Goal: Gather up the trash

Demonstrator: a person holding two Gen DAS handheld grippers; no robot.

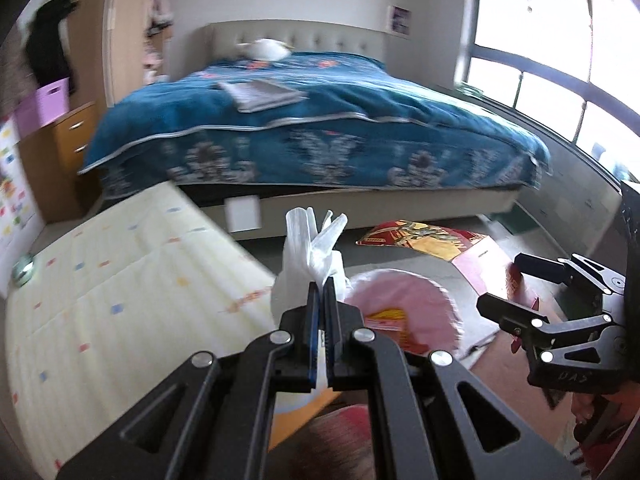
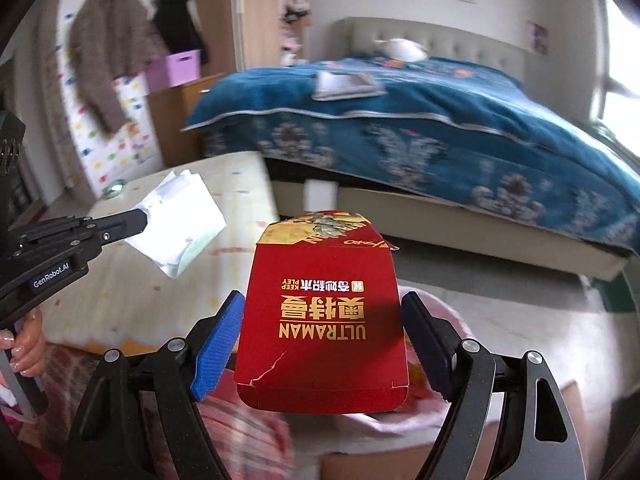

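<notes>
In the left wrist view my left gripper (image 1: pixel 323 292) is shut on a crumpled white wrapper (image 1: pixel 308 248) that sticks up past the fingertips. Below and to its right stands a bin lined with a pink bag (image 1: pixel 404 296). In the right wrist view my right gripper (image 2: pixel 322 340) is closed on a red "ULTRAMAN" cardboard box (image 2: pixel 322 320), one pad against each side, and holds it above the pink bag (image 2: pixel 376 424). The left gripper (image 2: pixel 144 216) with the white wrapper (image 2: pixel 180 226) shows at the left there. The right gripper (image 1: pixel 500 280) and the red box (image 1: pixel 424 238) also appear at the right of the left wrist view.
A bed with a blue patterned cover (image 1: pixel 320 120) fills the background, with folded papers (image 1: pixel 260 94) on it. A cream play mat (image 1: pixel 120 280) lies on the floor to the left. Wooden drawers (image 1: pixel 76 136) and purple boxes (image 1: pixel 50 100) stand by the wall. A person's hand (image 2: pixel 24 344) grips the left handle.
</notes>
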